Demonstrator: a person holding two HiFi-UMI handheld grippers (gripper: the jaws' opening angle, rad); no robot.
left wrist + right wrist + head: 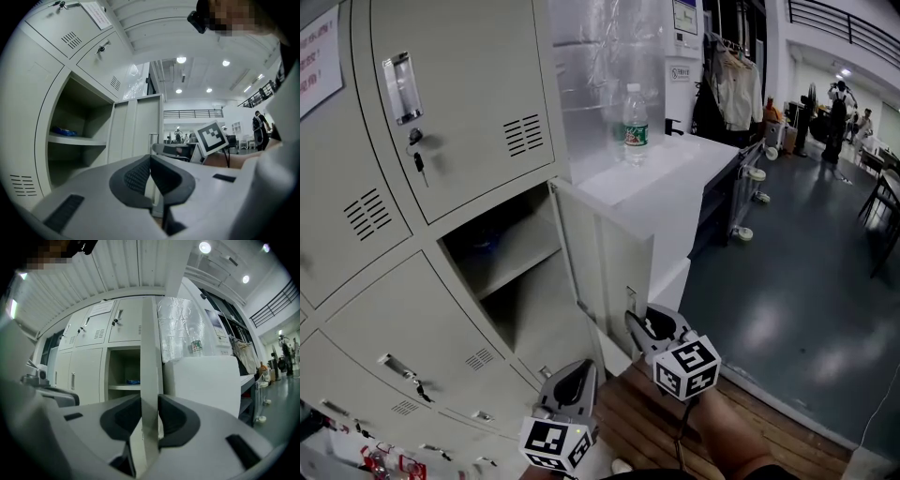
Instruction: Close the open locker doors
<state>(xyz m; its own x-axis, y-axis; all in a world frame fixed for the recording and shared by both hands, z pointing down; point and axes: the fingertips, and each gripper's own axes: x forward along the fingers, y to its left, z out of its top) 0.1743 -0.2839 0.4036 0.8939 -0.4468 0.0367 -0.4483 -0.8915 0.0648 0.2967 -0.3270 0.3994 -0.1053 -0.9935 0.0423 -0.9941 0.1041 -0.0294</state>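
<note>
One locker compartment [502,248] stands open, its grey door [619,272] swung out to the right. In the right gripper view the door's free edge [149,357] runs upright between the jaws of my right gripper [150,413], and both pads press on it. In the head view the right gripper [634,321] sits low on that door. My left gripper [584,367] hangs just left of it, apart from the door. In its own view the left gripper [150,158] is shut on nothing, facing the open compartment [75,140] and door [140,126].
Closed lockers with keys [417,159] surround the open one. A water bottle [635,122] stands on a white counter [675,169] right behind the open door. Something blue [63,131] lies on the compartment's shelf. Wooden flooring [647,422] is underfoot; people stand far off.
</note>
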